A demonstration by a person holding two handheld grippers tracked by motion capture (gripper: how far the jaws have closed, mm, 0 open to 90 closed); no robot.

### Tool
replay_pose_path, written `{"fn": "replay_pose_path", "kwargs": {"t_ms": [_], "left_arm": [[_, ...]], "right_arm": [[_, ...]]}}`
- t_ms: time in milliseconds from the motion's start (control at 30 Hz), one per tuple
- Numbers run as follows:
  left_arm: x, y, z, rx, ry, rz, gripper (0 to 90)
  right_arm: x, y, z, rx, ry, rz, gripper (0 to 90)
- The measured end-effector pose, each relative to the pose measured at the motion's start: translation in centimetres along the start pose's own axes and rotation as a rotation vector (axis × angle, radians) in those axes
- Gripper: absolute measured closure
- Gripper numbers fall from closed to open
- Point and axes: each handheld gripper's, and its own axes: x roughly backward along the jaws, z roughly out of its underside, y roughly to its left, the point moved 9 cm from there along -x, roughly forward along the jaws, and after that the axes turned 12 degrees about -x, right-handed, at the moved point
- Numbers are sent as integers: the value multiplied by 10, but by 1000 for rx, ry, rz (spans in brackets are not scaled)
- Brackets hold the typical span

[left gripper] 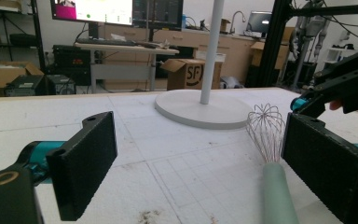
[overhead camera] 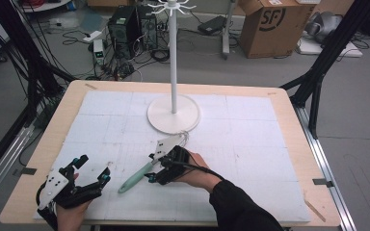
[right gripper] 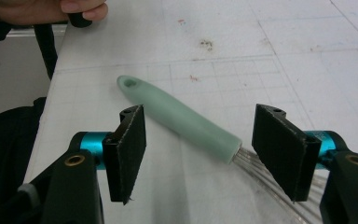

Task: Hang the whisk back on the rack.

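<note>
Whisks: one whisk (overhead camera: 136,178), lying flat at lower centre.
Stands: one stand (overhead camera: 173,113).
Right gripper (right gripper: 198,154): wide open, jaws either side of the whisk handle, nothing clamped.
Left gripper (overhead camera: 92,168): wide open, empty, lower left.

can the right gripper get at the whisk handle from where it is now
Probably yes. The right gripper is open, its jaws straddling the green whisk handle near the wires, with nothing between them. The left gripper waits off to the side.

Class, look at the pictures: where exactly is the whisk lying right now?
In the high view the whisk lies flat on the white mat, in front of the stand's round base, its handle between the open right gripper jaws.
</note>
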Motion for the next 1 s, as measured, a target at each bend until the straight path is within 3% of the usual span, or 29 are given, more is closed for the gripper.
{"fn": "replay_pose_path", "kwargs": {"t_ms": [267,1000], "left_arm": [[5,2,0,4,0,-8,109],[11,7,0,18,-4,-18,109]], "right_arm": [[-9,-1,-11,28,40,-23,345],[-42,-18,6,50,185,-47,364]]}}
